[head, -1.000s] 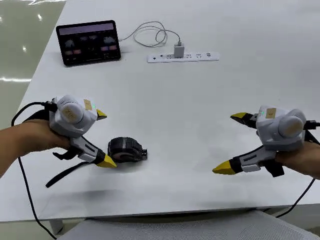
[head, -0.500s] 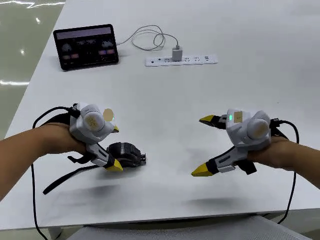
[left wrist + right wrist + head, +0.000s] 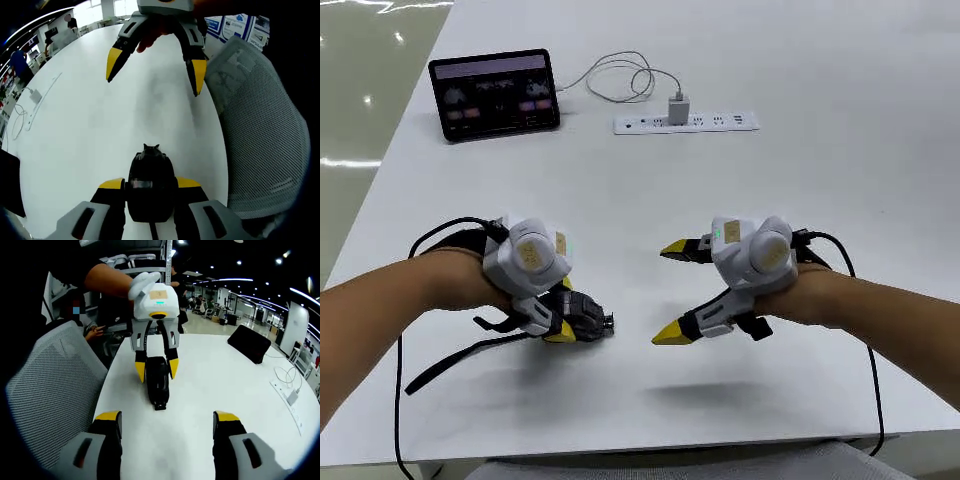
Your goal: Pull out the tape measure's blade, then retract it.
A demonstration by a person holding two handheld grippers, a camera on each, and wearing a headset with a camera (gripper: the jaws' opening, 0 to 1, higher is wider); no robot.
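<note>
Moved: right gripper (image 3: pixel 669 292) has shifted left toward lower centre, jaws spread.
Left gripper (image 3: pixel 566 318): jaws pinching tape measure (image 3: pixel 588 322), lower left on table (image 3: pixel 770 180).
Risk: case slipping from pinch if blade pull skews.

**Head view:** from above the near edge of the table (image 3: pixel 800 200), looking forward and down; the work lies close at 6 o'clock, the tablet (image 3: pixel 495 95) far off at 11 o'clock.

**Left gripper view:** low over the tabletop, facing the right gripper (image 3: pixel 155 70) at 12 o'clock.

**Right gripper view:** equally low, facing the left gripper (image 3: pixel 156 371) at 12 o'clock.

All three views share the tape measure (image 3: pixel 588 325) and the tabletop around it.
</note>
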